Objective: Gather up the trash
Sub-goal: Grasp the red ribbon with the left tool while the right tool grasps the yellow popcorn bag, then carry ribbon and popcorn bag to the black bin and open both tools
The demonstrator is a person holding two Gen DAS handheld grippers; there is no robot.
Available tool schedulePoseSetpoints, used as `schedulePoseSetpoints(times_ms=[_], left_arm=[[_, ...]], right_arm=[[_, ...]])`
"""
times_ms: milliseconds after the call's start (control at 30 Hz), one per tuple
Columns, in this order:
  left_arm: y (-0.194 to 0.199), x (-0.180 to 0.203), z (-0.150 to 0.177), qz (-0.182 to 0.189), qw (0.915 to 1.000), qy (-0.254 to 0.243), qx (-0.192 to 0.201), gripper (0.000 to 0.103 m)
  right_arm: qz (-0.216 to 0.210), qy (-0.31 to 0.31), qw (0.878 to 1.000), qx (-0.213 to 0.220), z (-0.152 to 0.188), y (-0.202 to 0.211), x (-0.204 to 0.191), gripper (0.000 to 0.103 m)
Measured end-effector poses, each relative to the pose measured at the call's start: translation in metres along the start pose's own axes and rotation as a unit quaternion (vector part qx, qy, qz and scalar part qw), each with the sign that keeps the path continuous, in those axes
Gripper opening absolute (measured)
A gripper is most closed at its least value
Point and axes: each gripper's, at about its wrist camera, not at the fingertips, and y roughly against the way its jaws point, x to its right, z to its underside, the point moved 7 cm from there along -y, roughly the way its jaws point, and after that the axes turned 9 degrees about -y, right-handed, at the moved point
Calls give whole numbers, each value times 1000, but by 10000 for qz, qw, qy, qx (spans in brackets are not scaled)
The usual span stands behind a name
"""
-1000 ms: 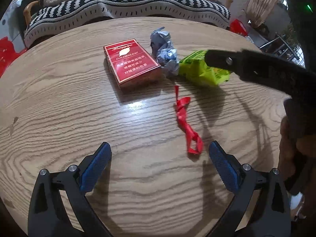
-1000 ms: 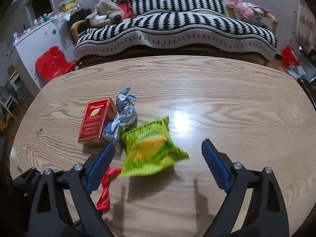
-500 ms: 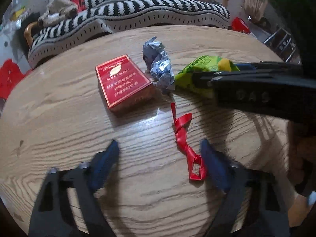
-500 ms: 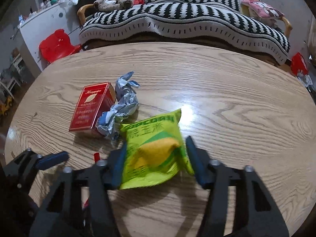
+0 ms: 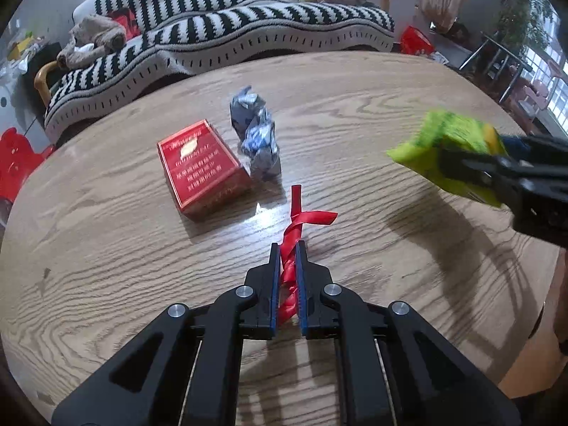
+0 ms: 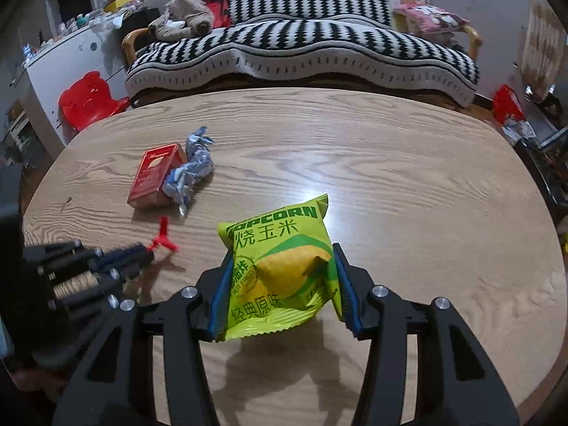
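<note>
My left gripper [image 5: 287,248] is shut on a twisted red ribbon [image 5: 296,229], whose free end sticks out ahead of the fingertips over the round wooden table [image 5: 106,248]. The right gripper [image 6: 282,254] is shut on a green-yellow popcorn bag [image 6: 280,266], held just above the table; the bag [image 5: 451,149] also shows blurred at the right of the left wrist view. A red cigarette box [image 5: 202,167] and a crumpled silver-blue wrapper [image 5: 257,136] lie side by side further back. From the right wrist view the left gripper [image 6: 147,250] sits at the left with the ribbon [image 6: 161,238].
A black-and-white striped sofa [image 6: 301,46] stands behind the table, with a plush toy [image 6: 184,17] and a pink cushion [image 6: 426,17] on it. A red plastic chair [image 6: 88,101] is at the back left. A person's hand [image 5: 561,301] shows at the right edge.
Both grippers went from open to shut: the left closed on the red ribbon, the right closed on the popcorn bag and carried it rightward, away from the wrapper and box.
</note>
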Motion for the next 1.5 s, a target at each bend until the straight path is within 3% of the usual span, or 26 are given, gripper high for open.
schedulePoseSetpoints(times_ms=[267, 467, 867, 967, 1167, 1400, 1500], left_arm=[[15, 10, -7, 87, 9998, -90, 141, 8], [27, 46, -21, 262, 9987, -314, 293, 8], [38, 193, -39, 1107, 9865, -1078, 545, 8], [44, 233, -40, 1426, 9802, -1227, 614, 8], [60, 322, -30, 2233, 9561, -1732, 773, 8], [59, 406, -2, 2937, 9261, -2301, 563, 8], [53, 432, 13, 3072, 9196, -2419, 376, 8]], right_arm=[[269, -386, 9988, 165, 25, 44, 44, 51], [540, -729, 9952, 370, 46, 80, 81, 51], [1291, -1873, 9719, 599, 140, 158, 204, 51], [1541, -2191, 9615, 616, 168, 178, 238, 51], [2120, -2936, 9295, 700, 226, 222, 304, 51], [2123, -3613, 9057, 641, 262, 236, 342, 52], [2053, -3829, 8986, 607, 270, 236, 353, 52]])
